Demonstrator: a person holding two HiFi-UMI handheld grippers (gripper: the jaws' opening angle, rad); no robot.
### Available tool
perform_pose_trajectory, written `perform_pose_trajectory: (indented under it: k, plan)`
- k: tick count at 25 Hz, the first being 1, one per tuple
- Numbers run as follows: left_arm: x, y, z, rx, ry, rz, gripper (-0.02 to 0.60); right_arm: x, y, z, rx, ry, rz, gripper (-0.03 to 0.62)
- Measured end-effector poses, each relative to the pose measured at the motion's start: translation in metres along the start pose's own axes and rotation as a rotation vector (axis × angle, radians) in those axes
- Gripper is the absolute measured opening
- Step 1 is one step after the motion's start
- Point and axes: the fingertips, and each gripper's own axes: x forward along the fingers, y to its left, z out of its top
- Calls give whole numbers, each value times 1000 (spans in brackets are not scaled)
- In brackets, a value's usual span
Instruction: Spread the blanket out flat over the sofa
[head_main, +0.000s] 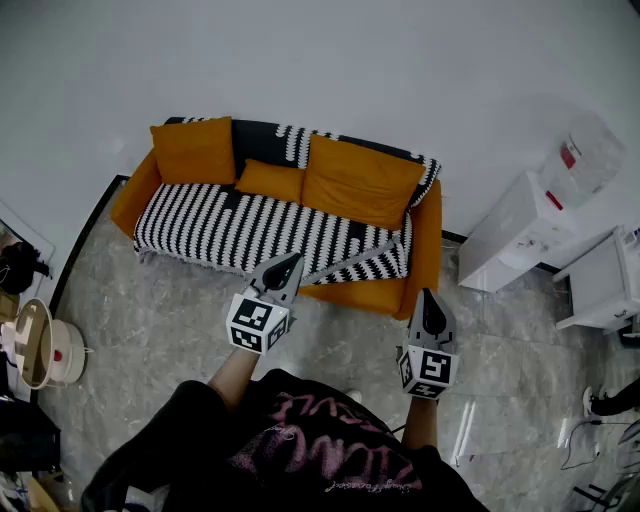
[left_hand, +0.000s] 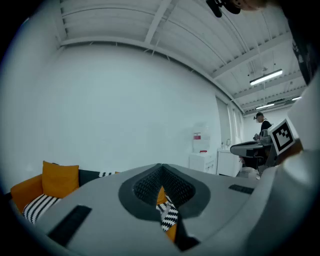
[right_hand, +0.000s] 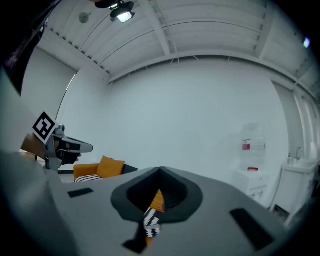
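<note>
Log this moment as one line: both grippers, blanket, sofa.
left gripper: shut, empty | right gripper: shut, empty | striped blanket: draped over sofa seat and backrest | cushions: three, on the blanket

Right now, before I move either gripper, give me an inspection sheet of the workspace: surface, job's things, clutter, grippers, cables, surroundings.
Surface: grey marbled floor; orange sofa against a white wall.
Job's things: striped blanket covers the seat and part of the back; its front right corner looks rumpled. Three orange cushions lie on it.
Clutter: round white item on the floor at left; dark things at the left edge, too cut off to name.
Grippers: left gripper shut, nothing held; right gripper shut, nothing held; both in front of the sofa, clear of the blanket.
Cables: thin cable on the floor, lower right.
Surroundings: white cabinet, water bottle beside it; another person far off.
</note>
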Motion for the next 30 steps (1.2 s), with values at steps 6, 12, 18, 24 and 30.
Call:
perform_pose_trajectory:
  k: [6,12,18,24,30]
  plan:
    - [4,-3,0,2,-1,-1,11,1,-5,-1,1,3,-3,20]
    - [3,-5,-8,-6,18,2,11,0,-6,-5,-2,10,-5,20]
    - [5,-17,-17,-11,48,0,11,-9,-19,-8,25,-8,-7,20]
    - [10,-44,-21,2,69,3,11,-23,-46,-25,62,-1,-9,21]
    - [20,-86,-21,29,76,26,11,-38,-83,-39,85,-8,27,21]
